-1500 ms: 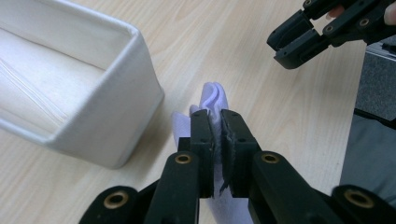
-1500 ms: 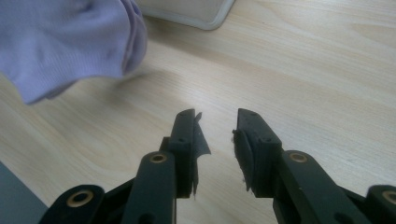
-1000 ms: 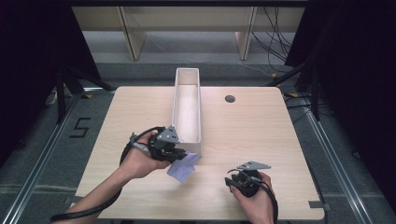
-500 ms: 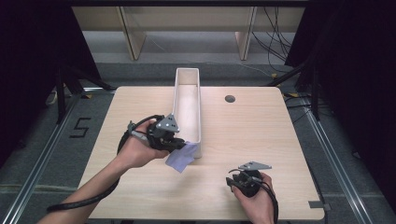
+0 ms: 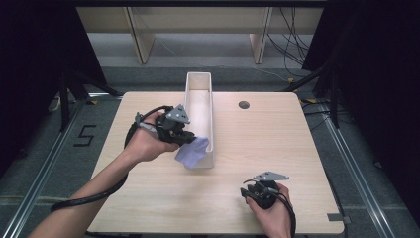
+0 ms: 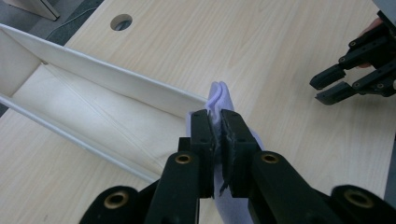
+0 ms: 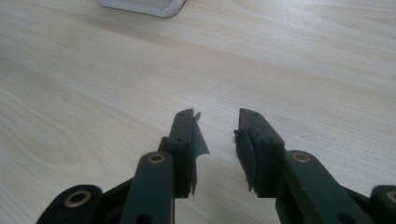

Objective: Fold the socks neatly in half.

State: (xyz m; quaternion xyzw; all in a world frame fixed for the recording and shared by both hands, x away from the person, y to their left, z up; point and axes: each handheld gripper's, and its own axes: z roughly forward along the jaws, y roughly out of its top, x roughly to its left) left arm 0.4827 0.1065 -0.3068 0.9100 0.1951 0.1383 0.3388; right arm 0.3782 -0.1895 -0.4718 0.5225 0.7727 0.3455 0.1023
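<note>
Fingers (image 6: 205, 140) of our left gripper (image 6: 215, 122) clench the lilac cloth (image 5: 192, 151) at the white tray's (image 5: 199, 79) near end; our right gripper (image 7: 216, 122) rests parted, well apart from the tray.

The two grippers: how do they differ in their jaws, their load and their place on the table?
The left gripper has its jaws shut on a lilac cloth; the right gripper has open jaws with nothing between them. The left one is at the near end of the white tray; the right one is over bare table near the front edge. Both have black jaws.
</note>
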